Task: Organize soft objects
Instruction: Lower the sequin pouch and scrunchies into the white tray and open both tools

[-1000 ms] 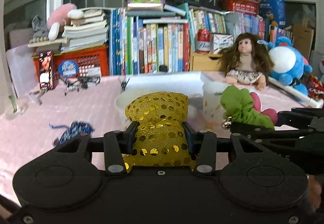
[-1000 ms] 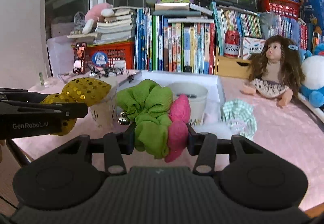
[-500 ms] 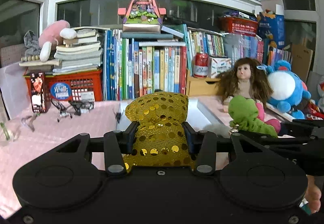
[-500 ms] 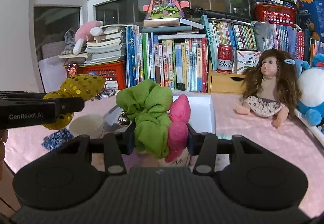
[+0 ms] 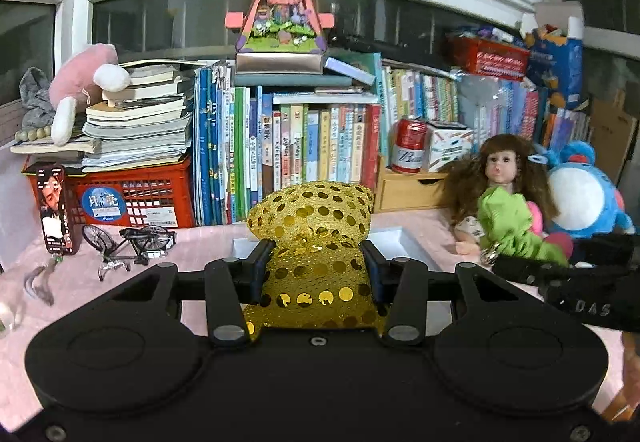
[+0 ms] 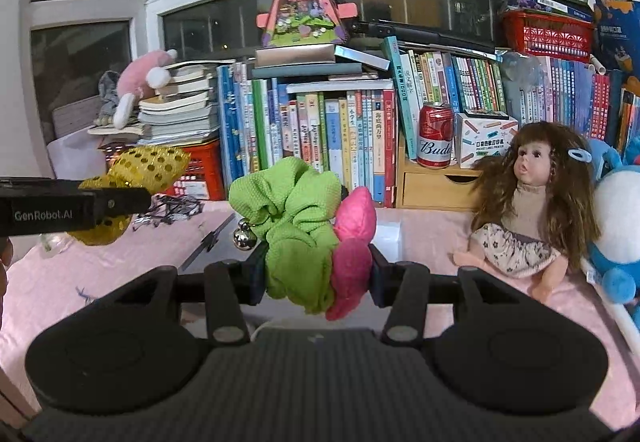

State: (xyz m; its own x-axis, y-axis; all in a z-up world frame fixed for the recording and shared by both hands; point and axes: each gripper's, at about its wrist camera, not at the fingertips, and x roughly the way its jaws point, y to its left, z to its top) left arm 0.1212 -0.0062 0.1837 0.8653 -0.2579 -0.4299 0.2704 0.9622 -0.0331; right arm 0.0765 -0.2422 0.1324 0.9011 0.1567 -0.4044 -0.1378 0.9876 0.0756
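gold sequined scrunchie (image 5: 310, 242) between left jaws, green scrunchie (image 6: 296, 226) between right

left gripper (image 5: 316, 262) raised | right gripper (image 6: 316, 266) raised | white cups gone from both views

Gold sequin-dotted fabric scrunchie (image 5: 310, 242): yellow-gold mesh, shiny round spots. Lime-green waffle-textured scrunchie (image 6: 294, 218) with magenta felt piece (image 6: 352, 242) at its 3 o'clock, silver bell (image 6: 244, 238) at 9 o'clock. Pale pink tablecloth (image 6: 100, 282); red-and-white can (image 6: 435, 140) at 1 o'clock.
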